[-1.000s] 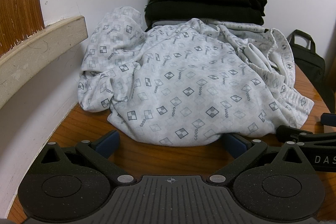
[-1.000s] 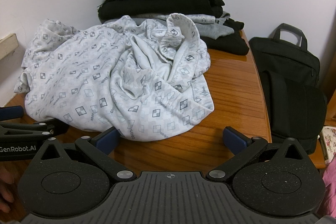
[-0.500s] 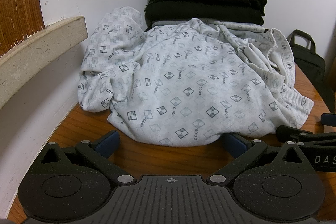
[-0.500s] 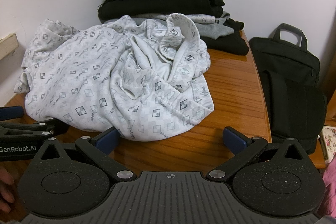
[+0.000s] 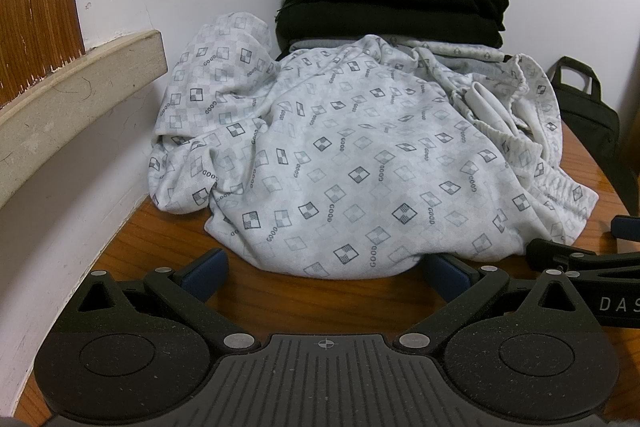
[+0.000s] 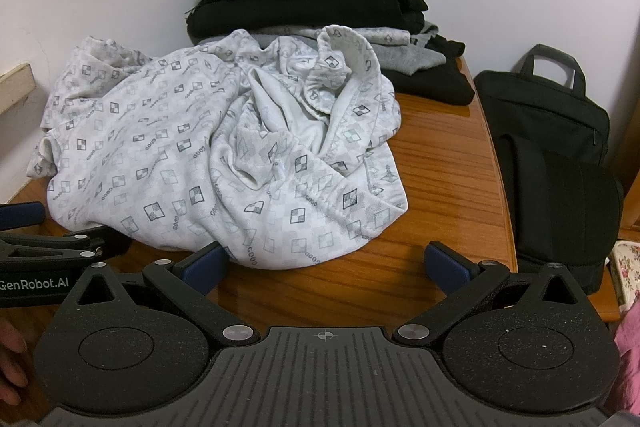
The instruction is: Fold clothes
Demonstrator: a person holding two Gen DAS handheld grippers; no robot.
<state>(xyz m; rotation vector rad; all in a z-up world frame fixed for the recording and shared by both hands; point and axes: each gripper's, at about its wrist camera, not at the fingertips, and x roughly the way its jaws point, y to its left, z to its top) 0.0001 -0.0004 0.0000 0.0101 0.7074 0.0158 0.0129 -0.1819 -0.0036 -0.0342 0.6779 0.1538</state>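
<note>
My left gripper (image 5: 326,269) has its jaws spread wide and empty, low over the bench (image 5: 168,243), with the crumpled patterned garment (image 5: 360,163) just ahead of them. My right gripper (image 6: 326,265) is likewise wide open, holding nothing, at the garment's near hem. I judge the main risk is a blind pinch: the heap is bunched, so either side could catch two layers, or the waistband (image 6: 352,67) instead of a hem, and lift a knot. Behind, the garment leans against the folded black stack (image 6: 308,3); pulling hard could drag that over. The black bag (image 6: 560,155) sits beside the bench edge, where sliding cloth could snag on it.
</note>
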